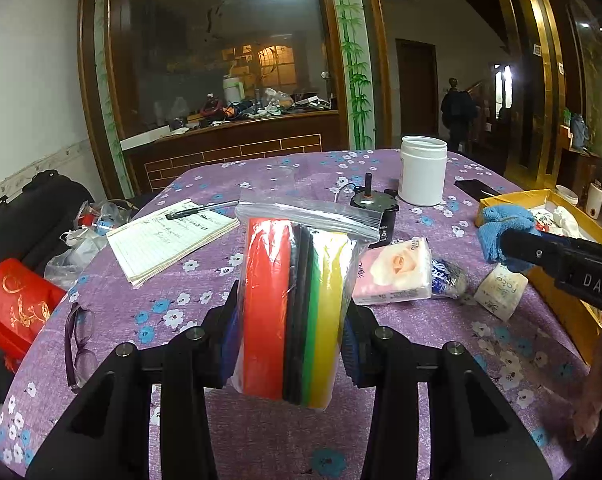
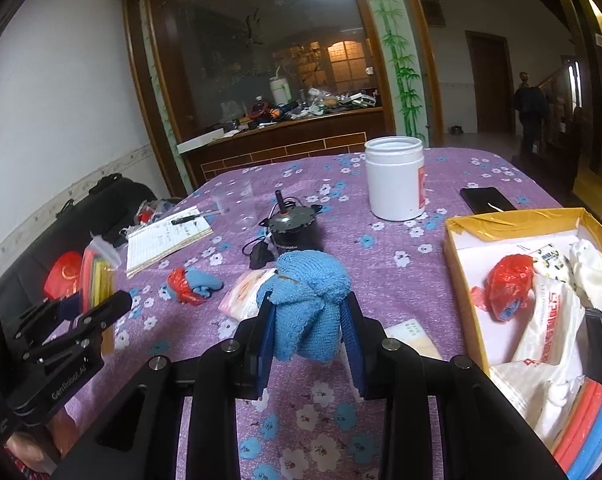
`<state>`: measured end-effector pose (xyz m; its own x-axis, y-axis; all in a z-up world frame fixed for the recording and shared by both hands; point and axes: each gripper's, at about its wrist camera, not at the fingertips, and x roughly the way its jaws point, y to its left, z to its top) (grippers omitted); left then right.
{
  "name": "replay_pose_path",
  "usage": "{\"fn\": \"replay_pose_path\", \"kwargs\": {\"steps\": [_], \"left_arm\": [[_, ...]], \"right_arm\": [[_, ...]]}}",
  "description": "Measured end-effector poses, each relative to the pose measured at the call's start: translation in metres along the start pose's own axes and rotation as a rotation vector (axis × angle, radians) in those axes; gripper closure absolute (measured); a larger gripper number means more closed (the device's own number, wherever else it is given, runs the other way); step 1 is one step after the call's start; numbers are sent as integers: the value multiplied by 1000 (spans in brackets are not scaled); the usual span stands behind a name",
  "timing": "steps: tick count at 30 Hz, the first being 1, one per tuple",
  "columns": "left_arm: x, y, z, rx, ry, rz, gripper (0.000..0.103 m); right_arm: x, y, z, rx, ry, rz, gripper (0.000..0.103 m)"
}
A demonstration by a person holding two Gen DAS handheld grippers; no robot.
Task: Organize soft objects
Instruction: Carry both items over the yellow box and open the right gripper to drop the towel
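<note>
The left gripper (image 1: pixel 289 340) has its jaws clenched on a clear zip bag (image 1: pixel 297 292) of foam sheets, held upright at the centre of the left wrist view, above the purple flowered tabletop (image 1: pixel 205 280). The sheets stand on edge in red, black, green and yellow bands under a crinkled, glossy film. The pack looks light and springy; the film is probably slippery, so gripping across the flat faces low on the stack, as now, seems safest.

The right gripper (image 2: pixel 309 332) has its jaws grasping a bunched blue cloth (image 2: pixel 307 300) at the centre of the right wrist view. It is knitted, limp and light, likely to sag or unfold, so pinching the thick bundle suits it. The yellow box (image 2: pixel 513 220) of soft things lies at right.
</note>
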<state>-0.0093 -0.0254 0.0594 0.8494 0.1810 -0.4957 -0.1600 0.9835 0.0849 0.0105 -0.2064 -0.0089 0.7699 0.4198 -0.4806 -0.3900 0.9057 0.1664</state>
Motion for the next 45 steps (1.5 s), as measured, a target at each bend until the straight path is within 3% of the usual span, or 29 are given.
{"fn": "replay_pose_path", "kwargs": {"steps": [4,10,17,23,28,30,32,37,41,45], "left_arm": [[0,1,1,-10,9,-18,64],[8,3,6,-57,85,-113,64],[5,-27,21,-30,137,-192,64],[-12,-81,54,51,106,-281,64],[-7,-149,72,65,136,-425,64],[0,-182,72,85,165,-479,64],[7,-206,69,92,192,-517,64],[36,-248,52,112,297,-561,64],[43,-262,46,139,333,-584,64],[40,-268,37,176,346,-597,64]], "right_arm": [[0,-3,1,13,-2,0,71],[-10,-14,7,69,-22,0,71],[-35,-31,14,136,-73,17,71],[-67,-59,28,185,-129,3,71],[-93,-96,48,204,-178,-53,71],[-97,-115,54,202,-190,-119,70],[-95,-134,57,202,-180,-193,70],[-81,-199,49,351,-80,-321,70],[-69,-227,40,417,16,-347,70],[-58,-230,33,427,87,-363,70]]}}
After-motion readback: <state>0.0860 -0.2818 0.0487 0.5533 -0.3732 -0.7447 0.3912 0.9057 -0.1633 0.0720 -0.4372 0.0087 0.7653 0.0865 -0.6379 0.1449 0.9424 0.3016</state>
